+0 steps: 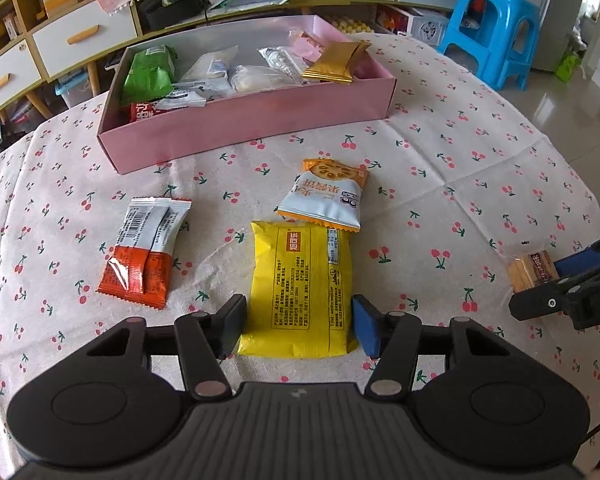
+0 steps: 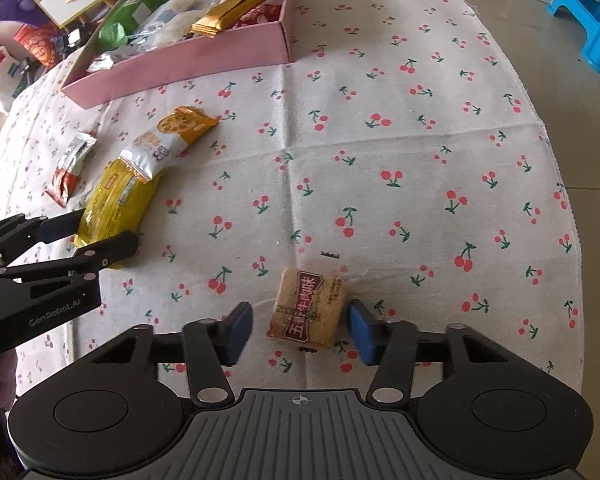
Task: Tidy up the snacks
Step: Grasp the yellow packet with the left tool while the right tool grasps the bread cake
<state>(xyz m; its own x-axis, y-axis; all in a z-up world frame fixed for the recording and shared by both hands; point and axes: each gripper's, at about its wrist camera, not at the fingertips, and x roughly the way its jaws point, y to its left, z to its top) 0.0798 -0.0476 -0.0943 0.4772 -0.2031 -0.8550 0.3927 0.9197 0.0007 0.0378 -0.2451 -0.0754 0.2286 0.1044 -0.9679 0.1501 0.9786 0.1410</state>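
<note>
Fingers first: the left gripper (image 1: 299, 326) is tipped steeply down at the table with its jaws drawn in around the near end of the yellow packet (image 1: 300, 288), one pad against each long edge, so I'd call it a grip on the packet, though the packet has not left the cherry-print tablecloth (image 1: 460, 152). Its long axis runs straight away from the gripper toward the pink box (image 1: 244, 128), which sits beyond it on the far side of the table and already holds several snacks. The white-and-orange packet (image 1: 326, 196) lies between the two, its near edge overlapping the yellow packet's far end, so a lift may drag it along. Off to the left, apart from both, lies the red-and-white packet (image 1: 144, 252)

The right gripper (image 2: 300, 330) points almost straight down over the small biscuit packet (image 2: 310, 312). Its jaws are narrowed around it; the right pad looks to touch the wrapper, while a sliver of cloth shows beside the left pad, so I cannot tell whether it is truly pinched. This packet lies well to the right of the others, nearer this hand, and the box is up and to the left from here, a longer carry than the left hand's
</note>
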